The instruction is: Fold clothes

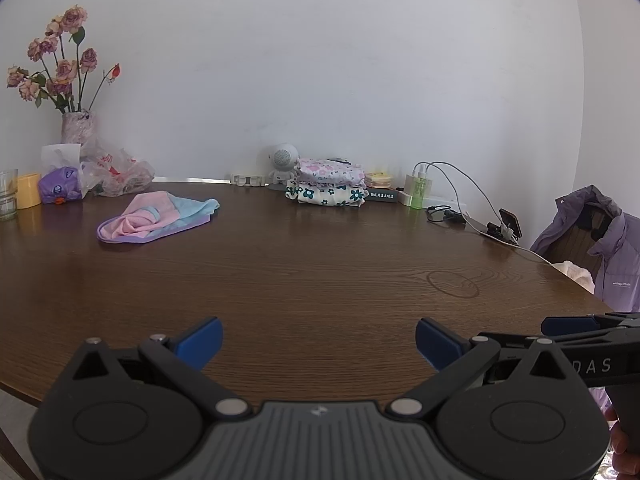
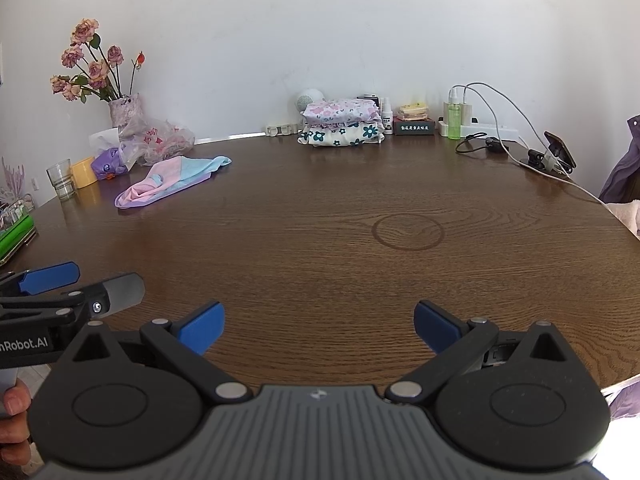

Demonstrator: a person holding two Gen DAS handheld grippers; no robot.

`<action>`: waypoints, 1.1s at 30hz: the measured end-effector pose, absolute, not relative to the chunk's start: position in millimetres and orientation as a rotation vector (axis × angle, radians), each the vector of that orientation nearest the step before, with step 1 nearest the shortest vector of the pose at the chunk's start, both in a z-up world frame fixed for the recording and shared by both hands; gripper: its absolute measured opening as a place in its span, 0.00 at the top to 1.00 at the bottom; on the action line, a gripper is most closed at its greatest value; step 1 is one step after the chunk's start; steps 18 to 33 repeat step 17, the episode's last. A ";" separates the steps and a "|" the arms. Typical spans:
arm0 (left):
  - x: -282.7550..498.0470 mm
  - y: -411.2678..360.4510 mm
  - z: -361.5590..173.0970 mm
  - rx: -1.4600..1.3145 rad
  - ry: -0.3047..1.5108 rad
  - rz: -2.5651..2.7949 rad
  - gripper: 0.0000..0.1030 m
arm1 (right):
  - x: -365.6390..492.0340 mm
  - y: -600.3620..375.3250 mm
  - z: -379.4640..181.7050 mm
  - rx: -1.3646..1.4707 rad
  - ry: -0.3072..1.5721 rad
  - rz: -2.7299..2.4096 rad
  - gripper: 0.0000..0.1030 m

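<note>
A crumpled pink, blue and purple garment (image 1: 154,218) (image 2: 172,182) lies unfolded on the brown wooden table (image 1: 320,264) (image 2: 320,240), far left of centre. Two folded floral garments (image 1: 330,184) (image 2: 342,124) are stacked against the back wall. My left gripper (image 1: 319,343) hovers open over the near table edge, nothing between its blue pads. My right gripper (image 2: 319,326) is also open and empty, close beside the left one. Both are far from the crumpled garment. In the right wrist view the left gripper (image 2: 80,284) shows at the left edge.
A vase of dried roses (image 1: 76,128), a plastic bag (image 1: 116,172), a glass (image 2: 61,180) and a yellow cup (image 2: 83,172) stand at the back left. A green bottle (image 2: 454,120), charger cables (image 2: 520,128) and a phone on a stand (image 2: 558,150) sit back right. A purple jacket (image 1: 600,248) hangs on a chair.
</note>
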State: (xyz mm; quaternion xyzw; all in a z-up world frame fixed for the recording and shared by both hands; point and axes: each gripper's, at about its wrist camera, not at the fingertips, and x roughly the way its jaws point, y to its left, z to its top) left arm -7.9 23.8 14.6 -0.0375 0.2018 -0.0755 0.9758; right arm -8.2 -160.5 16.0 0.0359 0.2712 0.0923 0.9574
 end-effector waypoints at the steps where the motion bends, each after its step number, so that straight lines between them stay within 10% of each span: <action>1: -7.3 24.0 14.6 -0.076 0.407 -0.151 0.00 | -8.2 -160.5 16.1 0.073 0.550 0.188 0.00; 33: -8.6 23.0 13.7 -0.064 0.398 -0.132 0.00 | -7.9 -159.6 15.1 0.069 0.545 0.183 0.00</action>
